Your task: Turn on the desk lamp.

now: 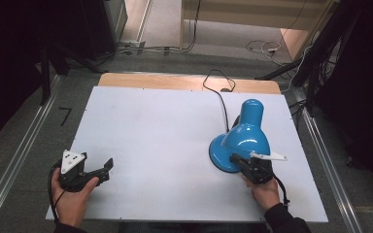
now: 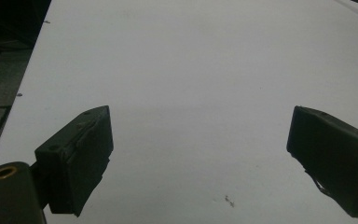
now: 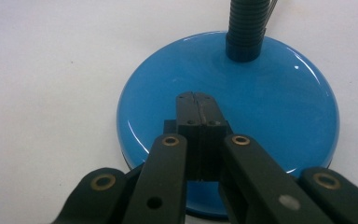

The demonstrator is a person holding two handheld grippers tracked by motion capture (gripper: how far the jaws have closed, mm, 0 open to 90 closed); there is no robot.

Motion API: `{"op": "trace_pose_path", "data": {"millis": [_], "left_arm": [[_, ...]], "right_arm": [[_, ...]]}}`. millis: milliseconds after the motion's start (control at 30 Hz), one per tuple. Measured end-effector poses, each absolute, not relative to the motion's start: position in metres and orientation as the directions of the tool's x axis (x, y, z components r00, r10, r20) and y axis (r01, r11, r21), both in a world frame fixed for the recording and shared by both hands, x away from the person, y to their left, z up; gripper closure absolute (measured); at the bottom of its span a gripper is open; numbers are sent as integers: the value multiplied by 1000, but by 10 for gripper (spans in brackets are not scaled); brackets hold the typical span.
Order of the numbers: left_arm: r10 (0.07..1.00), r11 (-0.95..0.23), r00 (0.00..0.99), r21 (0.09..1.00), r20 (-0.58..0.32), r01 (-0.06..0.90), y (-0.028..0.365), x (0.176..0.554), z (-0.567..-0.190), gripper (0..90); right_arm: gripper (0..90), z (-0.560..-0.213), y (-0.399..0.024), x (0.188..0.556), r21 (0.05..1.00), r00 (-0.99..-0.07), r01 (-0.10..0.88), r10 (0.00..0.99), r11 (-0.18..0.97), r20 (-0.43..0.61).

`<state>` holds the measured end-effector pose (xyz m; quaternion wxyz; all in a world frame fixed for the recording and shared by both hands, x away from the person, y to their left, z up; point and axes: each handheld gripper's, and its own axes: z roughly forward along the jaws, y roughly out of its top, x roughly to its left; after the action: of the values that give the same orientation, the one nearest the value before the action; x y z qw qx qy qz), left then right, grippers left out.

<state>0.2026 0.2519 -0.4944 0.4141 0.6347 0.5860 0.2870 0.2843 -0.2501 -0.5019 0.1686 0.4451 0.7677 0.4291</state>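
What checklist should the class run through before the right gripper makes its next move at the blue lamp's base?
1. Right gripper shut, tips over the blue lamp base: ok.
2. Tips touching the base: cannot tell.
3. Left gripper open, holding nothing, above the white table: ok.
4. Lamp upright, base flat: ok.
5. Black cord trails off the far edge with slack: ok.
6. Switch under the tips: cannot tell.

The lamp (image 1: 243,138) wears glossy blue enamel, smooth and reflective on shade and base (image 3: 242,112); its neck (image 3: 247,28) is ribbed and dark. The table (image 1: 165,136) is matt white with a wooden strip at the upper edge. Each hand-held gripper (image 3: 196,100) looks like matt black plastic with brass-coloured rivets.
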Motion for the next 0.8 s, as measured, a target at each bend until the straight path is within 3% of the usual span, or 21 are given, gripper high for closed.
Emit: {"op": "trace_pose_path", "data": {"millis": [800], "left_arm": [[982, 32, 144, 864, -120, 502, 251, 202, -494, 73]], "right_arm": [[882, -504, -243, 274, 817, -551, 499, 833, 290, 41]]}}
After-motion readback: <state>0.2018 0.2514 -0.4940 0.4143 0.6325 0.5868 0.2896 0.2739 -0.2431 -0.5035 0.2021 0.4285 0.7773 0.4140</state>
